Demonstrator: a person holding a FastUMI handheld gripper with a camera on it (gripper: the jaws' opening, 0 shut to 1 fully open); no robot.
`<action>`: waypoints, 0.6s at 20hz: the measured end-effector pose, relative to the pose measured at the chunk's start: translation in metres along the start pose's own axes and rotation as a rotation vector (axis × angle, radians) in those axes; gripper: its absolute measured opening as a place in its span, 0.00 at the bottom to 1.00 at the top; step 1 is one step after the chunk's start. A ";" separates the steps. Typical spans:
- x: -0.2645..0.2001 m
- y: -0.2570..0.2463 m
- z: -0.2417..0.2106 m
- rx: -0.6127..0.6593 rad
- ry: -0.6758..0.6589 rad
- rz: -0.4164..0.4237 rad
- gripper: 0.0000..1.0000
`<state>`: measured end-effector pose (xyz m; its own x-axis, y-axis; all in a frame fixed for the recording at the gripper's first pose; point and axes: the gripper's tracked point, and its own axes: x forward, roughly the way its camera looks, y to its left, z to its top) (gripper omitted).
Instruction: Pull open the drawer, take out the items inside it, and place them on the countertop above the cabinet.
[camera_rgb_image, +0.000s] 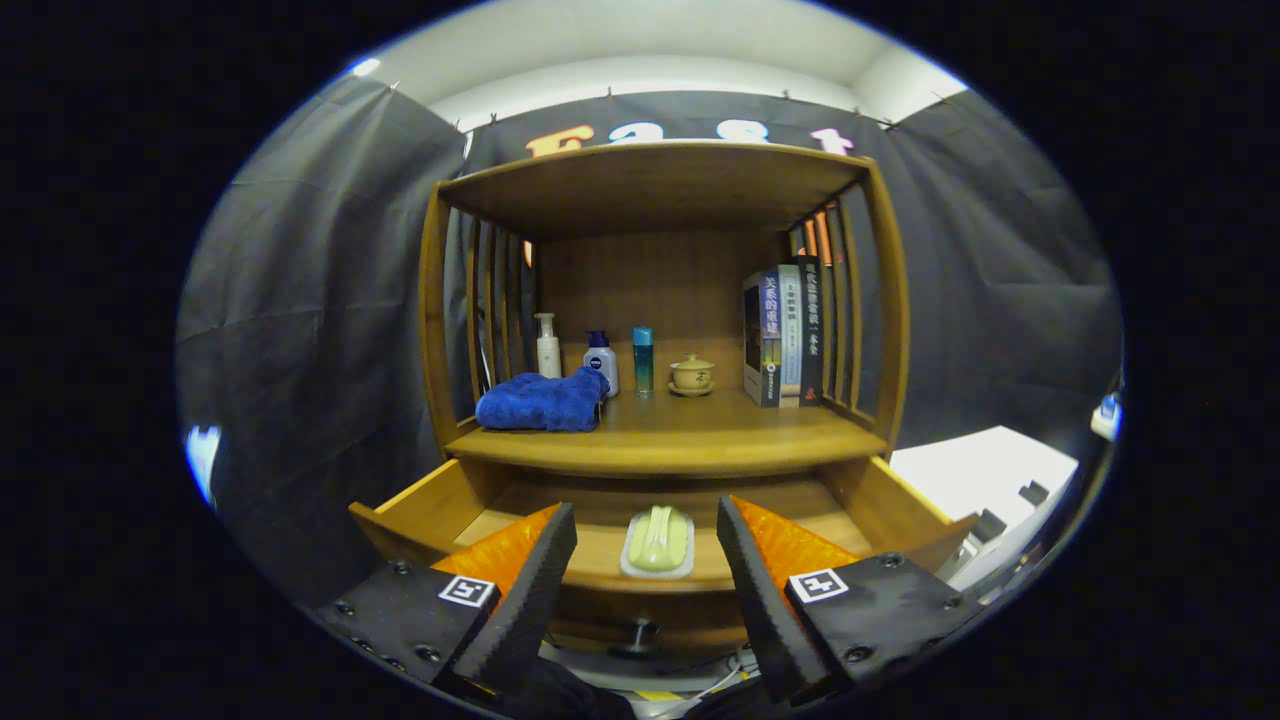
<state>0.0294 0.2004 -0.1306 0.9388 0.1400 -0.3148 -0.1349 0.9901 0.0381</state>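
The gripper (645, 545) hangs with its fingers apart and nothing between the pads, aimed down at the open drawer (420, 505). Framed in the gap just ahead of the fingertips lies the soap (658, 537) in its dish (657, 568), near the middle of the drawer's front edge. The pull looks done; taking out is the step in hand. Next the fingers likely need to drop astride the dish and close. Above, the countertop (700, 425) has free room at its front edge, right of the towel (542, 400).
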 end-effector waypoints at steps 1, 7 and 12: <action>0.016 0.000 0.009 -0.015 0.046 0.019 0.91; 0.108 0.004 -0.059 -0.055 0.497 0.097 0.81; 0.136 0.001 -0.112 0.052 0.716 0.046 0.79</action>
<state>0.1217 0.2192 -0.2794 0.4914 0.1603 -0.8561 -0.1370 0.9849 0.1058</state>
